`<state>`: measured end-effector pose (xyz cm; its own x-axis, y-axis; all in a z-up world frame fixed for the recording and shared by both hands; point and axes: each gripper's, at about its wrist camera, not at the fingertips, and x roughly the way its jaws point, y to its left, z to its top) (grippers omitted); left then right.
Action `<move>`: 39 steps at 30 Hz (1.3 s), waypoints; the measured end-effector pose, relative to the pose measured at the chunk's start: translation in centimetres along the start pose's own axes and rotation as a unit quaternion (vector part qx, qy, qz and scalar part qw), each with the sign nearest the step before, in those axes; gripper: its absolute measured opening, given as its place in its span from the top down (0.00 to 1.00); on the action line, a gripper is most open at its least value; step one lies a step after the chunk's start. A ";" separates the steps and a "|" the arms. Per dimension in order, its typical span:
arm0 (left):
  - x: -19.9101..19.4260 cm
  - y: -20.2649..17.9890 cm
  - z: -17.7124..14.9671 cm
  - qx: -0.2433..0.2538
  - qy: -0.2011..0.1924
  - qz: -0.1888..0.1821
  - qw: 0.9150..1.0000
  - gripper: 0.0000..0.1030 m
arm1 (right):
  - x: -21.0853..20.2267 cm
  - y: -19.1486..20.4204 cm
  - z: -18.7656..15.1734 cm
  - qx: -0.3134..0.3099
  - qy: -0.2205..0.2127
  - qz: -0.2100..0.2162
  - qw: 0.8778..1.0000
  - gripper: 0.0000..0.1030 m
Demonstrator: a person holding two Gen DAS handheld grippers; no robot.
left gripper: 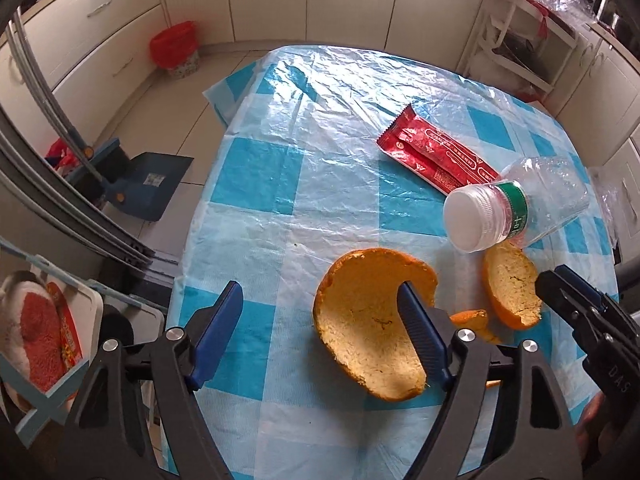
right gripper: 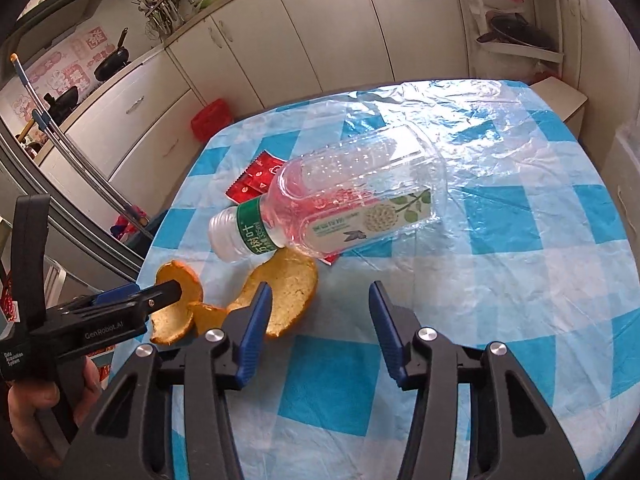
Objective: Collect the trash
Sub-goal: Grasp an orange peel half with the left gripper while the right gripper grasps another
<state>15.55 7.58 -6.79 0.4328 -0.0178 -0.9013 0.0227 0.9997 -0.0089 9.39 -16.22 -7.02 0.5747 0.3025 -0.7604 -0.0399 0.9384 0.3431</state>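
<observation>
A: 2 grippers are over the bench, which carries a blue-and-white checked plastic cover. State the left gripper.

B: Its fingers stand wide apart. 1 finger sits against the pale inner face of the large orange peel; the other is clear of it, over bare cover. The peel is not clamped.

A: And the right gripper?

B: Its fingers are parted at a moderate gap with nothing between them. The left-hand finger overlaps the edge of the second orange peel; contact cannot be confirmed.

A: Locate the trash.

B: 3 peel pieces lie near the front edge of the bench: the large peel, the second peel to its right, and a small peel fragment between them. A clear plastic bottle lies on its side just beyond them, white cap toward the cameras, its neck over the second peel. A red wrapper lies flat behind the bottle, partly under it.

A: Anything off the bench?

B: 1 bin with a red liner stands on the floor by the cabinets.
</observation>
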 end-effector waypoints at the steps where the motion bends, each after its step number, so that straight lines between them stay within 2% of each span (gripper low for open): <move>1: 0.2 -0.3 0.0 0.009 0.001 0.002 1.000 0.33 | 0.4 0.2 0.1 -0.002 0.003 0.001 1.000 0.53; 3: 0.6 -0.6 -0.1 0.019 0.009 -0.007 1.000 0.50 | 1.3 0.6 0.3 -0.007 0.011 0.003 1.000 0.60; 4: 0.6 -0.8 -0.2 0.023 0.005 -0.010 1.000 0.53 | 1.7 0.9 0.3 -0.010 0.015 0.004 1.000 0.66; 5: 0.5 -1.1 -0.2 0.031 0.003 -0.019 0.999 0.67 | 2.1 1.1 0.3 -0.013 0.020 0.006 1.000 0.70; 6: 0.4 -1.3 -0.2 0.034 0.003 -0.025 0.999 0.74 | 2.4 1.3 0.2 -0.016 0.026 0.008 1.000 0.79; 9: -0.2 -1.4 -0.6 0.038 -0.005 -0.021 0.999 0.88 | 3.0 1.7 0.0 -0.027 0.035 0.010 0.999 0.91; 12: -1.2 -0.6 -1.0 0.023 -0.005 -0.045 0.999 0.93 | 2.2 1.5 -0.1 -0.034 0.032 0.011 0.999 0.95; 18: -3.9 0.4 -3.2 0.009 -0.013 -0.075 0.997 0.94 | -1.3 -0.2 -1.0 -0.051 0.023 0.002 0.998 0.95; 22: -5.6 0.2 -5.9 0.008 -0.016 -0.095 0.995 0.94 | -3.4 -2.1 -1.9 -0.059 0.031 -0.003 0.998 0.95; 27: -4.9 -1.0 -9.0 0.022 0.014 -0.095 0.995 0.93 | -5.5 -4.3 -3.4 -0.069 0.048 -0.008 0.996 0.95; 28: -4.6 -1.2 -9.1 0.026 0.019 -0.091 0.995 0.91 | -5.6 -4.7 -3.6 -0.069 0.051 -0.008 0.996 0.95; 29: -4.3 -1.3 -9.2 0.028 0.021 -0.085 0.996 0.85 | -5.9 -5.1 -3.8 -0.067 0.051 -0.010 0.996 0.95; 33: -4.1 -1.7 -9.2 0.035 0.013 -0.068 0.997 0.72 | -6.2 -6.0 -4.1 -0.057 0.055 -0.011 0.997 0.93; 36: -4.2 -2.3 -9.4 0.048 0.006 -0.057 0.997 0.68 | -6.1 -5.8 -4.3 -0.063 0.060 -0.010 0.996 0.91; 39: -4.3 -2.6 -9.5 0.054 0.001 -0.051 0.997 0.67 | -5.9 -5.5 -4.6 -0.069 0.062 -0.014 0.996 0.74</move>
<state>5.04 5.23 -7.03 0.4208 -0.1199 -0.8992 0.1643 0.9849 -0.0544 2.42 -22.40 -6.97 0.4717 0.2861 -0.8340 -0.1419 0.9582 0.2485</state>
